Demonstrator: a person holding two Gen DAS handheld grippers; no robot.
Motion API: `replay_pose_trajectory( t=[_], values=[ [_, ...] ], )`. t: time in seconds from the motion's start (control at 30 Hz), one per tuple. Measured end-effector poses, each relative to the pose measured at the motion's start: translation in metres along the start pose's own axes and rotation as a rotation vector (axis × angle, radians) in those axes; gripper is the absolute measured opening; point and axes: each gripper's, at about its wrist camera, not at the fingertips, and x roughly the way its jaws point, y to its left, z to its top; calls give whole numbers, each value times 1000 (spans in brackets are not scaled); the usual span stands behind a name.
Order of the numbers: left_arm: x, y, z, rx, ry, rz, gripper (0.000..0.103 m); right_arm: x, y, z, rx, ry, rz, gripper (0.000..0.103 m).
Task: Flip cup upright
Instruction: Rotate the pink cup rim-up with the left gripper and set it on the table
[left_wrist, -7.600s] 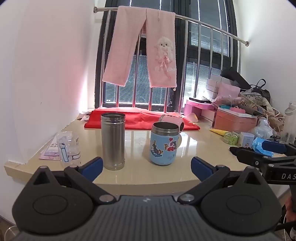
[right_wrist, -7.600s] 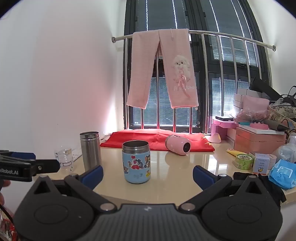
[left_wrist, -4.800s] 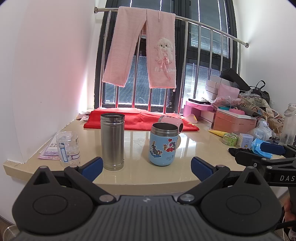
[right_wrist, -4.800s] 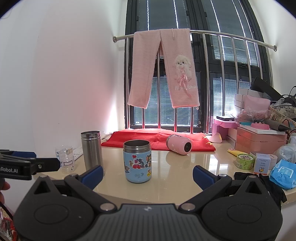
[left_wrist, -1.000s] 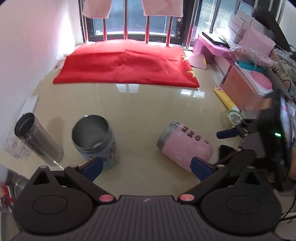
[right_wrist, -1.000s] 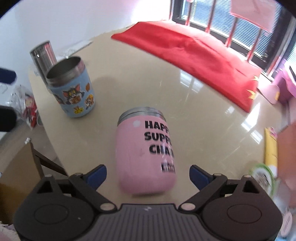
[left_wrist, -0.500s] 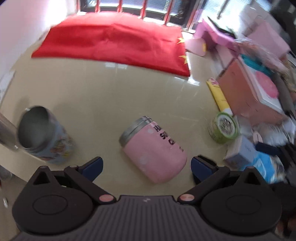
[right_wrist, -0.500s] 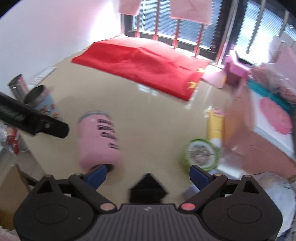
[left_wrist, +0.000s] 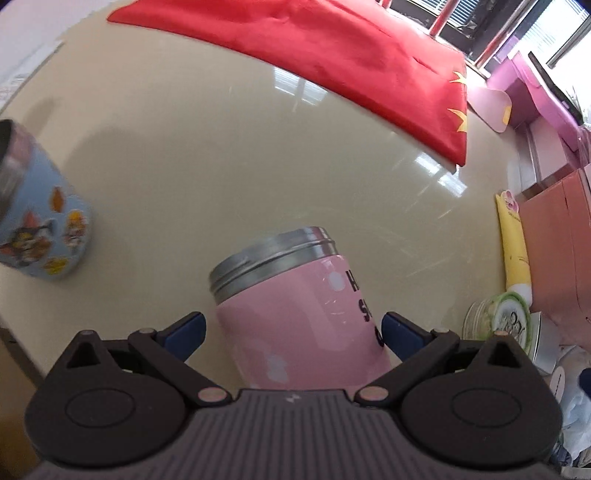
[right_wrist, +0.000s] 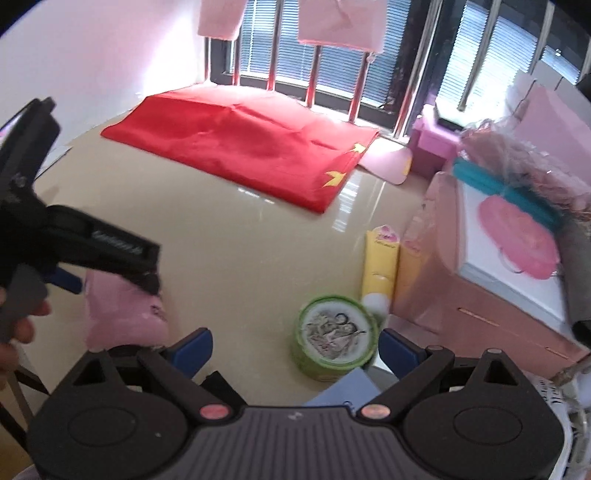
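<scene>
The pink cup (left_wrist: 295, 310) with black lettering lies on its side on the beige table (left_wrist: 221, 155), its steel rim pointing away from me. My left gripper (left_wrist: 291, 328) is open, its blue-tipped fingers (left_wrist: 184, 328) on either side of the cup's body without clamping it. In the right wrist view the cup (right_wrist: 122, 310) shows at the left, partly hidden by the left gripper's black body (right_wrist: 74, 236). My right gripper (right_wrist: 291, 347) is open and empty, over a green tin (right_wrist: 332, 332).
A blue cartoon cup (left_wrist: 33, 225) stands upright at the left. A red cloth (left_wrist: 314, 55) lies at the back by the window bars. A yellow tube (right_wrist: 380, 273), pink boxes (right_wrist: 498, 280) and a blue packet (right_wrist: 347, 387) crowd the right side.
My left gripper has come down and closed in around the pink cup, which now fills the space between its fingers. My right gripper has stayed off to the right, over the green tin.
</scene>
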Motion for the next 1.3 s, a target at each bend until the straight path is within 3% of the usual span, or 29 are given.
replay_pose_trajectory(
  t=[0.13,0.27,0.4,0.6,0.7,0.8,0.93,1.07,1.1,1.17,1.3],
  values=[
    [14,5,6,23,39,-71,100,8,3,-3,11,1,22,97],
    [9,13,5,134,73,-104,99,8,11,-8,20,2,54,97],
    [-7,13,-7,367,93,-106,98,7,19,-12,28,-3,83,97],
    [-13,1,-22,785,198,-76,98,2,36,-21,32,-10,114,97],
    [-4,-3,-29,861,230,-36,99,-2,42,-27,38,-10,121,97],
    [-3,-6,-32,859,218,-23,99,-6,44,-32,50,-7,124,97],
    [-5,-6,-19,755,201,-25,99,-13,44,-37,55,-13,119,97],
    [10,-13,8,631,235,-25,101,-17,44,-41,63,-19,109,97],
    [17,-15,10,613,257,-1,97,-18,45,-42,66,-19,105,97],
    [21,-11,9,574,299,-24,85,-19,45,-42,70,-18,107,97],
    [-4,-4,-7,584,176,-50,84,-19,45,-44,75,-20,105,97]
  ],
)
